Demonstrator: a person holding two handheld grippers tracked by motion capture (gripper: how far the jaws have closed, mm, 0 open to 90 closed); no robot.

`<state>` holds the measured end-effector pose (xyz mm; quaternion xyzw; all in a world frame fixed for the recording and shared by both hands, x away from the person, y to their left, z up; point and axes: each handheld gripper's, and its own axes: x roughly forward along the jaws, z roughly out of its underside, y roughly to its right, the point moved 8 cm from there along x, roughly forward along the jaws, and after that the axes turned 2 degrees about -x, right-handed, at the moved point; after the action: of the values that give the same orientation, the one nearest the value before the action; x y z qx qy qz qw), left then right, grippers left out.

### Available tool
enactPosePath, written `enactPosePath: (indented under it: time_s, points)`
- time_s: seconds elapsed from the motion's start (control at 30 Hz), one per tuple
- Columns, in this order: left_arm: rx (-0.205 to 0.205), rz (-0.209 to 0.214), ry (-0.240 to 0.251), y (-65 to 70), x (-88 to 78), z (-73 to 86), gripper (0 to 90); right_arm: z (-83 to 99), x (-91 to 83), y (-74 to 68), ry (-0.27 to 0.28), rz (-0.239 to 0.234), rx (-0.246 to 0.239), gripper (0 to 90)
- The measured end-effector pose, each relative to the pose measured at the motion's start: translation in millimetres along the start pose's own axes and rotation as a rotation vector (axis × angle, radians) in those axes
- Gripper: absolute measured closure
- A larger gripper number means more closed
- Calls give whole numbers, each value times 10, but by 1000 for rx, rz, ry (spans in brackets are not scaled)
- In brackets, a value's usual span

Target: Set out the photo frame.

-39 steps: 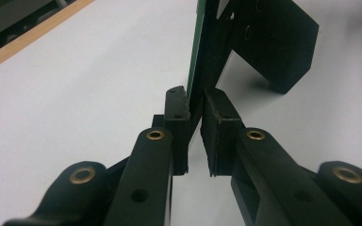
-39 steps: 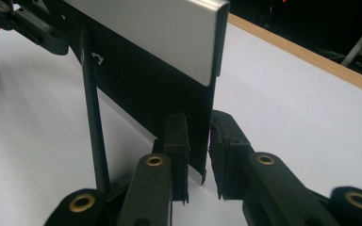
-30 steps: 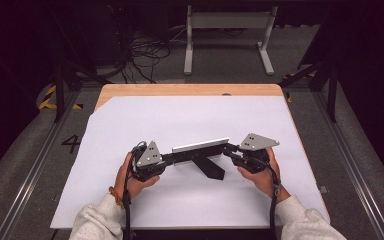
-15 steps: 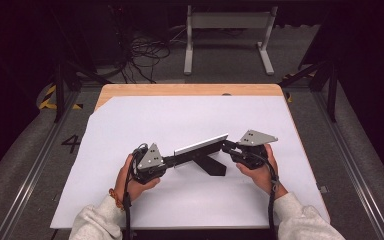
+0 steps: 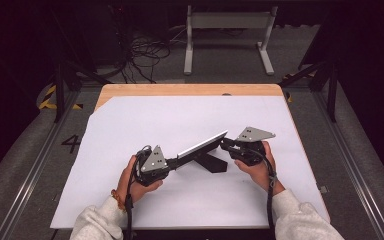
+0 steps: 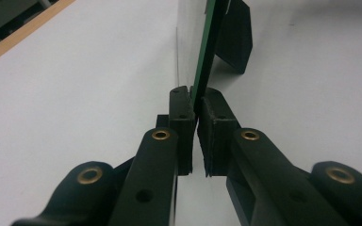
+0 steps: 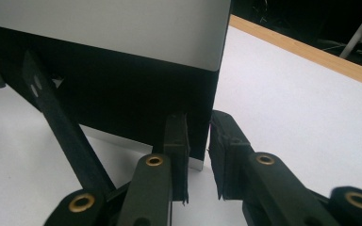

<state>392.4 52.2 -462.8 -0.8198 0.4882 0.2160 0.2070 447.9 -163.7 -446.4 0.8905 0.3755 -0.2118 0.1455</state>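
Hands on both ends, I am carrying a thin flat panel with a silver-grey face and a black back (image 5: 202,146) just above the white sheet that covers the wooden desk (image 5: 130,90). The panel hangs tilted over the middle of the sheet, its far end higher, and a black hinged stand leg (image 5: 212,162) hangs beneath it, reaching down to the sheet.

To do this step well, I judge that both hands must travel together and at the same tilt: the panel is thin, so any twist between the two grips would bend it or let an edge slip out. I would keep the leg from dragging on the sheet and lower the whole thing squarely until the leg and the bottom edge bear the weight.

The left tool (image 6: 195,106) is pressed nearly together, its black pads pinching the panel's thin green-edged rim, as the left gripper view shows. The right tool (image 7: 199,123) stands a little wider; in the right gripper view the panel's corner sits between its pads, with the left pad against the black back. I judge that it grips the corner, though a sliver of gap shows on the other side.
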Motion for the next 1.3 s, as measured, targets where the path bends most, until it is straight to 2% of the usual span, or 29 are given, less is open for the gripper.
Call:
enactPosePath:
  time_s: [1.03, 1.3]
  points:
    - [5, 26, 6, 145, 92, -69, 810, -26, 172, 78, -10, 27, 9, 793]
    - [11, 21, 0, 169, 106, -84, 802, -24, 220, 25, -22, 15, -6, 804]
